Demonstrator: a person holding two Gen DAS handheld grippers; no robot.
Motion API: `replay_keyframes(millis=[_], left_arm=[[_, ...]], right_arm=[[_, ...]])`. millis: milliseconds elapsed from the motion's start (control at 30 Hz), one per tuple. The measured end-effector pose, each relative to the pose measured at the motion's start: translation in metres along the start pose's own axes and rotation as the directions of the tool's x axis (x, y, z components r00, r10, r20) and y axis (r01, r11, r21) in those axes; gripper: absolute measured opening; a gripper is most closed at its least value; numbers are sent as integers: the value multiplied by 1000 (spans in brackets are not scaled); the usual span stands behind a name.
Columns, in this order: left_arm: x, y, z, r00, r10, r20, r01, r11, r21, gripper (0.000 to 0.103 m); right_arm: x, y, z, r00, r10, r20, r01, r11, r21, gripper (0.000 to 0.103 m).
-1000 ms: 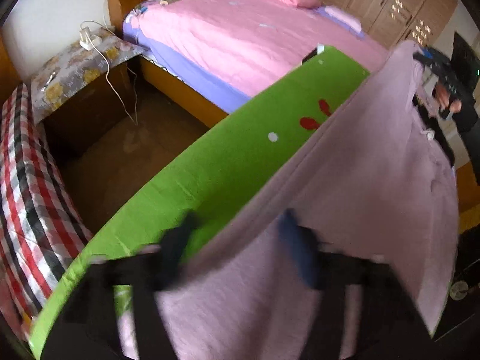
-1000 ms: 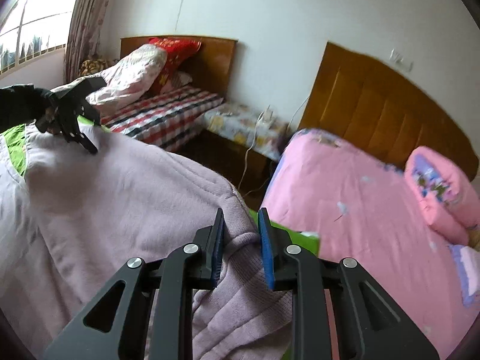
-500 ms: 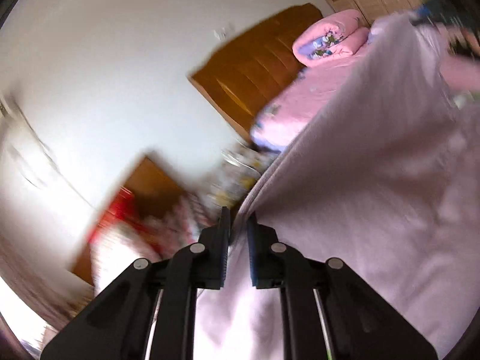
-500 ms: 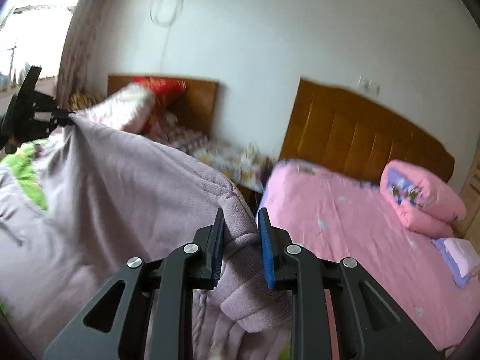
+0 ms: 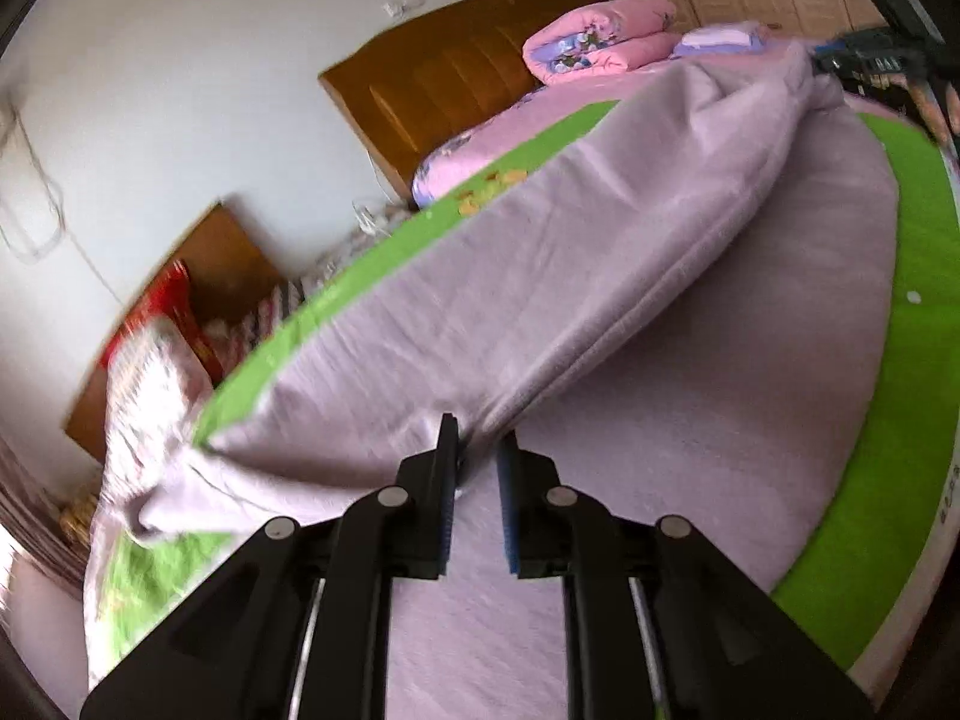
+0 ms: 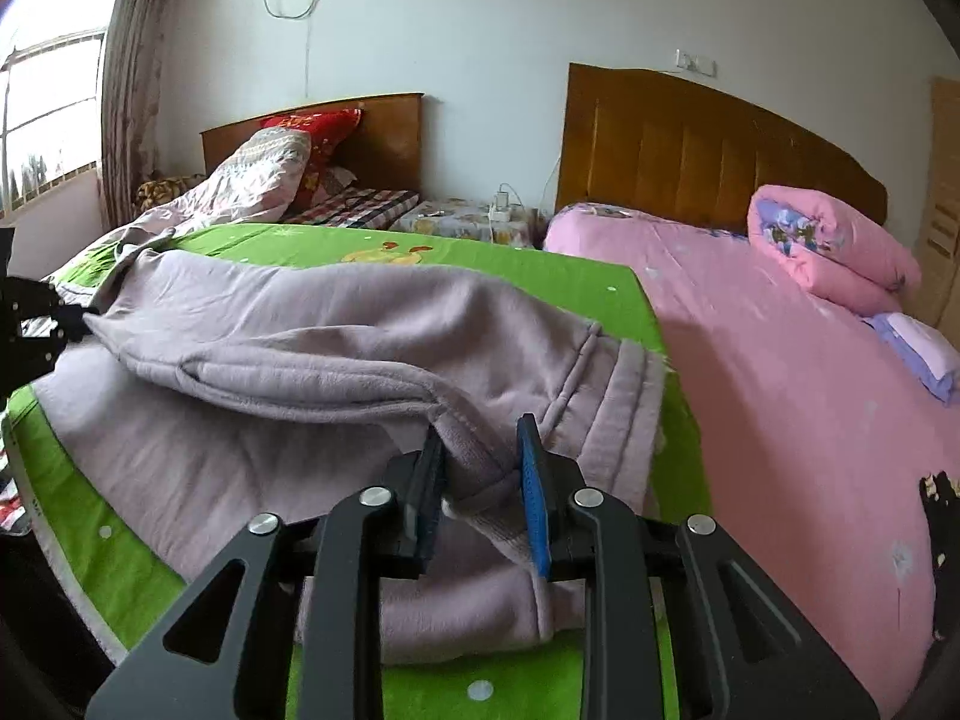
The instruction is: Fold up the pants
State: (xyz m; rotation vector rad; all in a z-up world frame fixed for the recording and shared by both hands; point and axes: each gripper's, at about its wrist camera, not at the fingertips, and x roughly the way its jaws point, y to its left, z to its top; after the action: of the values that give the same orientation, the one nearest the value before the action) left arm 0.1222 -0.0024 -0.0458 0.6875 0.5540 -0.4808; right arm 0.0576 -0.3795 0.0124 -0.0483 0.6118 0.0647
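Note:
The lilac fleece pants (image 6: 288, 354) lie on a green cloth-covered table (image 6: 528, 276), with one half folded over the other. My right gripper (image 6: 480, 450) is shut on the waistband end of the pants, near the table's right edge. My left gripper (image 5: 477, 456) is shut on the folded edge of the pants (image 5: 600, 276) at the leg end. The left gripper also shows at the left edge of the right wrist view (image 6: 36, 324). The right gripper appears at the top right of the left wrist view (image 5: 864, 54).
A pink bed (image 6: 810, 372) with a rolled pink quilt (image 6: 834, 252) stands right of the table. A second bed with checked bedding (image 6: 360, 204) and a nightstand (image 6: 468, 219) lie behind it. The green table edge (image 5: 870, 516) runs close on the near side.
Both grippers have lowered the lifted half of the pants down over the other half on the green table. Both stay shut on the fabric.

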Motion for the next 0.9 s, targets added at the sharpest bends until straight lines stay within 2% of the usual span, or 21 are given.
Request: replay_keyframes(millis=[100, 167, 233, 267, 300, 367, 400, 433, 467, 500, 567, 600, 633, 667, 700, 733, 800, 833, 900], left_arm=[[0, 2, -3, 998, -53, -37, 51, 998, -46, 17], [-2, 1, -3, 995, -74, -59, 71, 996, -63, 20], [-11, 2, -4, 994, -76, -73, 70, 994, -88, 36], [-16, 3, -3, 993, -86, -76, 77, 991, -113, 62], [-27, 5, -2, 995, -76, -60, 67, 986, -150, 78], [-48, 8, -6, 996, -89, -24, 81, 969, -233, 84], [-60, 12, -7, 993, -114, 5, 110, 946, -306, 88], [-69, 18, -9, 990, -137, 41, 142, 911, -387, 92], [-74, 25, -11, 983, -163, 78, 181, 865, -468, 99], [-77, 33, -18, 967, -220, 130, 255, 778, -574, 101], [-66, 44, -27, 918, -339, 207, 379, 596, -708, 101], [-59, 47, -29, 913, -354, 204, 379, 549, -745, 101], [-52, 49, -30, 920, -349, 178, 347, 516, -783, 101], [-45, 50, -33, 929, -341, 144, 306, 487, -818, 101], [-37, 53, -38, 927, -350, 134, 288, 436, -853, 100], [-32, 57, -42, 916, -369, 156, 301, 376, -876, 100], [-26, 62, -48, 899, -390, 199, 327, 297, -897, 100], [-25, 63, -47, 902, -385, 197, 323, 295, -899, 100], [-25, 66, -42, 915, -362, 176, 302, 330, -894, 100]], right_arm=[[-5, 4, -8, 1000, 9, -30, -8, 1000, 25, 34], [-12, 12, -16, 998, -9, -66, 10, 1000, 18, 55], [-24, 19, -24, 996, -38, -81, 38, 999, 4, 74], [-35, 21, -29, 997, -41, -69, 42, 999, 17, 77], [-46, 23, -35, 998, -26, -58, 29, 999, 46, 77], [-66, 18, -45, 1000, 0, -26, 4, 990, 141, 77], [-72, 14, -49, 1000, 30, -9, -27, 977, 212, 77], [-74, 10, -53, 998, 70, 2, -68, 959, 274, 77], [-73, 4, -59, 990, 141, 23, -139, 917, 373, 77], [-70, 0, -61, 981, 189, 42, -188, 879, 439, 77], [-51, -5, -66, 956, 283, 74, -274, 778, 565, 77], [-42, -8, -66, 949, 305, 77, -287, 740, 608, 77], [-28, -10, -66, 939, 333, 83, -302, 689, 659, 77], [-20, -12, -65, 935, 342, 92, -308, 660, 685, 77], [-12, -15, -64, 935, 341, 101, -308, 631, 712, 77], [-4, -17, -61, 935, 338, 111, -307, 608, 732, 77], [11, -24, -60, 937, 322, 138, -301, 540, 786, 77], [19, -29, -62, 937, 319, 140, -291, 497, 817, 75], [26, -35, -65, 939, 310, 151, -285, 452, 845, 66]])
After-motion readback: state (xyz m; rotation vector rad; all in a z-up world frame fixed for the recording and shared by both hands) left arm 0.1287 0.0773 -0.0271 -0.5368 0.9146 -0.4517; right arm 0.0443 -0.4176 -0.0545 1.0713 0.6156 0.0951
